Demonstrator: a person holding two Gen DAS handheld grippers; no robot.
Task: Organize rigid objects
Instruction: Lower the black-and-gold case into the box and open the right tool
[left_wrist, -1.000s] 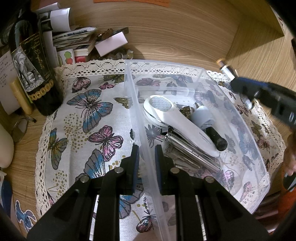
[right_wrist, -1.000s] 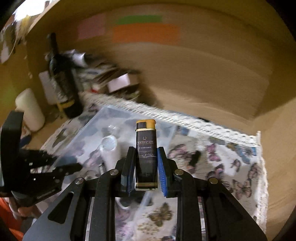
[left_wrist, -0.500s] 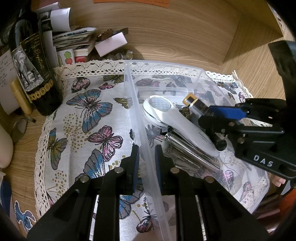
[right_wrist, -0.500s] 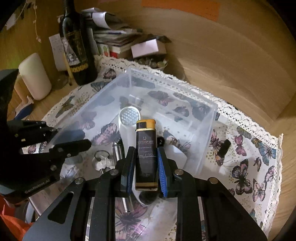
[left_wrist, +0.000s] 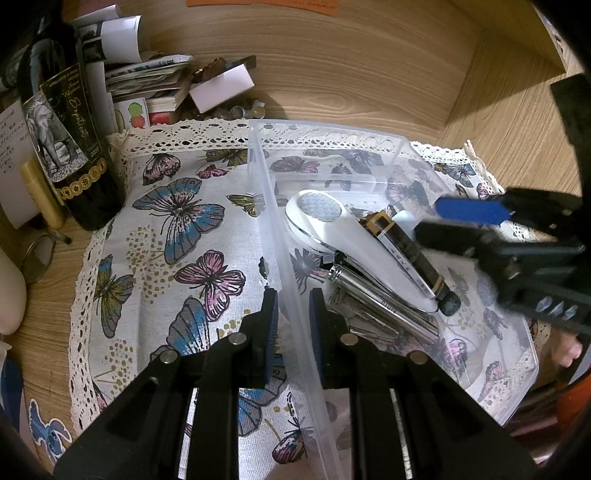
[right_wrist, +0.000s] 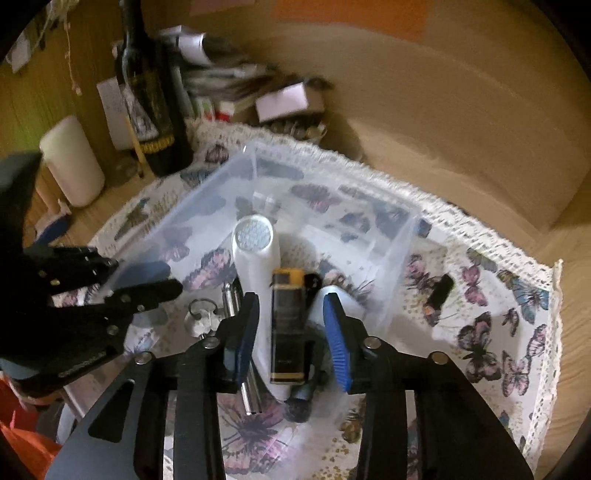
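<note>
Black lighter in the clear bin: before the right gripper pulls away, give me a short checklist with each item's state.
1. Black lighter rests in the clear bin, on the white handheld device: ok.
2. Right gripper has just been opening; pads clear of the lighter: ok.
3. Left gripper shut on the bin wall, steadying it: ok.
4. Bin flat on the butterfly cloth: ok.
5. Small dark object on the cloth outside the bin, sorted: not ok.

wine bottle (left_wrist: 70, 147) label, "2020" and "APPELLATION"
</note>
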